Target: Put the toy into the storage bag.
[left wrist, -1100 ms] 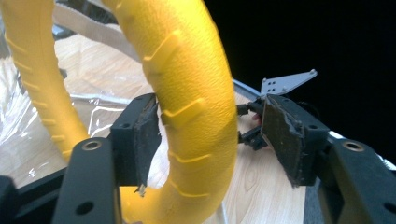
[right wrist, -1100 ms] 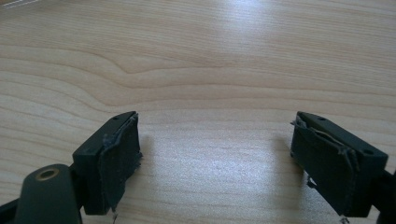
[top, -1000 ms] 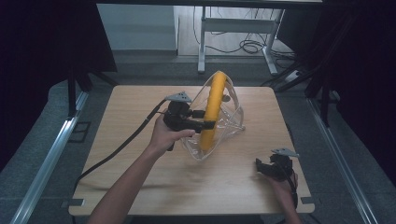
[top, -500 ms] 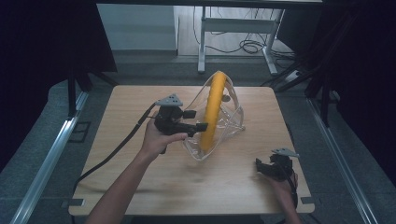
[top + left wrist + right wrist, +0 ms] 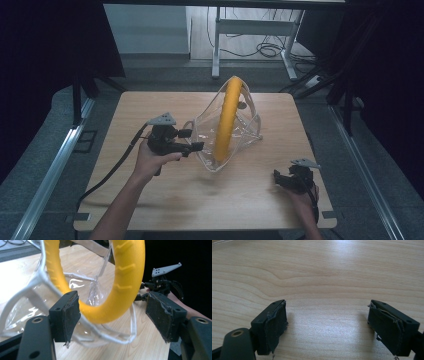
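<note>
1. Where the wooden counter (image 5: 165,200) fills the high view, a clear plastic bag (image 5: 247,127) with a yellow ring (image 5: 226,120) stands near its middle, the ring upright on edge and leaning a little toward the far side.
2. Left tool (image 5: 196,140), held in the person's left hand (image 5: 150,162), sits just beside the bag's left edge, pointing at it.
3. Its jaws have just been opening and now stand wide apart, gripping nothing.
4. From the left gripper view, the yellow ring (image 5: 120,290) curves between and beyond the two black pads (image 5: 71,315), with the bag's white handle loops (image 5: 110,337) and crinkled clear film (image 5: 95,292) around it; the pads do not press on either.
5. Right tool (image 5: 280,179) rests near the counter's near right corner, well apart from the bag, in the person's right hand (image 5: 302,202).
6. Seen from the right gripper view, its jaws are spread wide over bare wood grain (image 5: 324,277) with nothing between them.
7. Cable (image 5: 107,175) trails from the left tool toward the counter's near left edge.
</note>
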Action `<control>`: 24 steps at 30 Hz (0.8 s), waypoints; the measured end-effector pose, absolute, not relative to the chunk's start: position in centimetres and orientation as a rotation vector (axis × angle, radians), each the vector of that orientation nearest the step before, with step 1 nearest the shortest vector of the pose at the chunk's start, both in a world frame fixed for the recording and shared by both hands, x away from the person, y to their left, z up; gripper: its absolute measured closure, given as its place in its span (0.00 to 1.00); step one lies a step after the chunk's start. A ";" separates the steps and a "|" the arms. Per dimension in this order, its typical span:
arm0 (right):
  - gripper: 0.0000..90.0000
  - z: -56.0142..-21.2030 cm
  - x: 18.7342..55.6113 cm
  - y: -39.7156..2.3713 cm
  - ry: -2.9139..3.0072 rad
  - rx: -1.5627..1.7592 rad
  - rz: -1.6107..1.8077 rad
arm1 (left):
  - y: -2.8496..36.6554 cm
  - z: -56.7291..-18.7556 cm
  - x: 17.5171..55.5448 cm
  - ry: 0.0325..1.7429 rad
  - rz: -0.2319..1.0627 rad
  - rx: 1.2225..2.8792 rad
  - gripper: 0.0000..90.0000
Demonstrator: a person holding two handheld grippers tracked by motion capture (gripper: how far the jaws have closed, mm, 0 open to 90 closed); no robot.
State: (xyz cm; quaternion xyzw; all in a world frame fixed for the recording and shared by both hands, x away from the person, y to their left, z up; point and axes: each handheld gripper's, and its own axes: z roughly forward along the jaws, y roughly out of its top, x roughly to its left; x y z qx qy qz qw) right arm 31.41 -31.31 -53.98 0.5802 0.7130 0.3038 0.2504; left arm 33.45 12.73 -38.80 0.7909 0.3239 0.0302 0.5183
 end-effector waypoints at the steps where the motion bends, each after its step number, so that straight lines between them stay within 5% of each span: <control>1: 0.17 -54.0 31.4 -31.3 1.942 1.580 0.827 | 12.9 -39.0 33.4 0.780 0.075 1.899 0.31; 24: 0.17 -54.0 31.4 -31.3 1.937 1.586 0.828 | 16.4 -43.5 30.8 0.841 0.104 1.920 0.31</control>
